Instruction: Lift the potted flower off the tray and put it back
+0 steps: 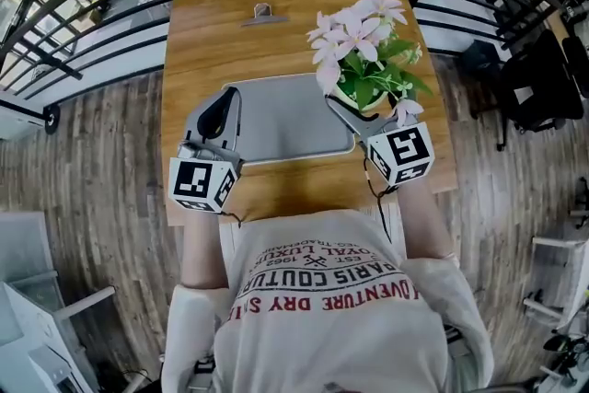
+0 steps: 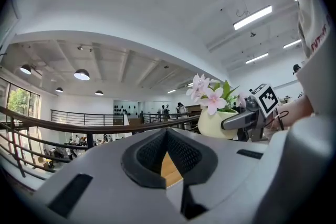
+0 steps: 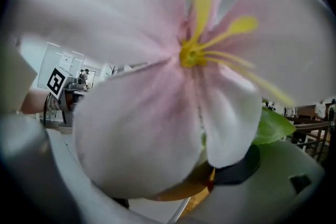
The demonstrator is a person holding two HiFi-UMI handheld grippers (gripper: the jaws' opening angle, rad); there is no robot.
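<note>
R tool pinching potted flower, tray R edge; L tool pressed together, L edge.

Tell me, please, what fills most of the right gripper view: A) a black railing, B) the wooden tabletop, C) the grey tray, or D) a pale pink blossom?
D: a pale pink blossom with a yellow centre sits right before the camera and covers nearly the whole view.
</note>
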